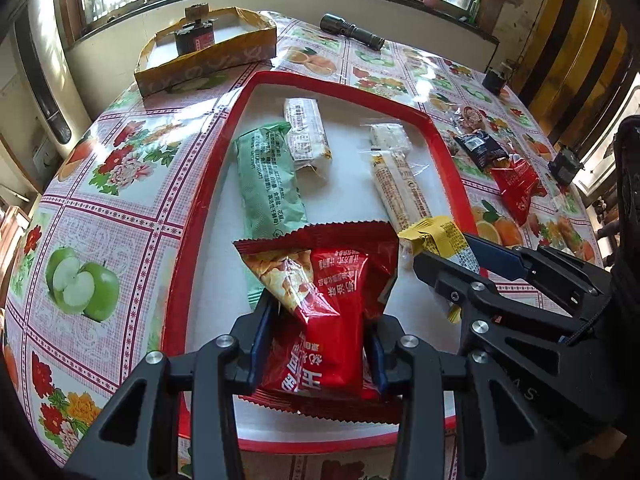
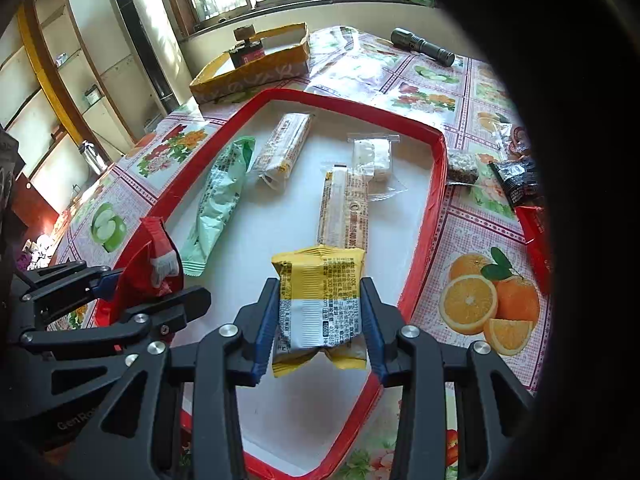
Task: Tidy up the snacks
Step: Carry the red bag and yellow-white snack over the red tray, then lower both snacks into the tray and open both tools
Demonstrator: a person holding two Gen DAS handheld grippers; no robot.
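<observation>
A red-rimmed white tray [image 1: 208, 208] [image 2: 436, 184] lies on the flowered table. My left gripper [image 1: 316, 336] is shut on a red snack packet [image 1: 332, 304] and holds it over the tray's near end; it shows at the left of the right wrist view [image 2: 160, 256]. My right gripper [image 2: 320, 320] is shut on a yellow-and-white snack packet [image 2: 320, 304] above the tray's near middle; it also shows in the left wrist view [image 1: 436, 240]. In the tray lie a green packet [image 1: 268, 184] [image 2: 220, 196], a beige bar [image 1: 308, 136] [image 2: 286, 148], a long beige stick [image 1: 400, 188] [image 2: 344, 212] and a clear-wrapped white sweet [image 1: 388, 136] [image 2: 372, 156].
On the table right of the tray lie a black packet [image 1: 480, 148] [image 2: 516, 180], a red packet [image 1: 516, 188] and a clear-wrapped brown snack [image 2: 462, 168]. A yellow cardboard box [image 1: 208, 60] [image 2: 256, 68] with a small jar and a black flashlight [image 1: 352, 32] [image 2: 424, 46] are at the far side.
</observation>
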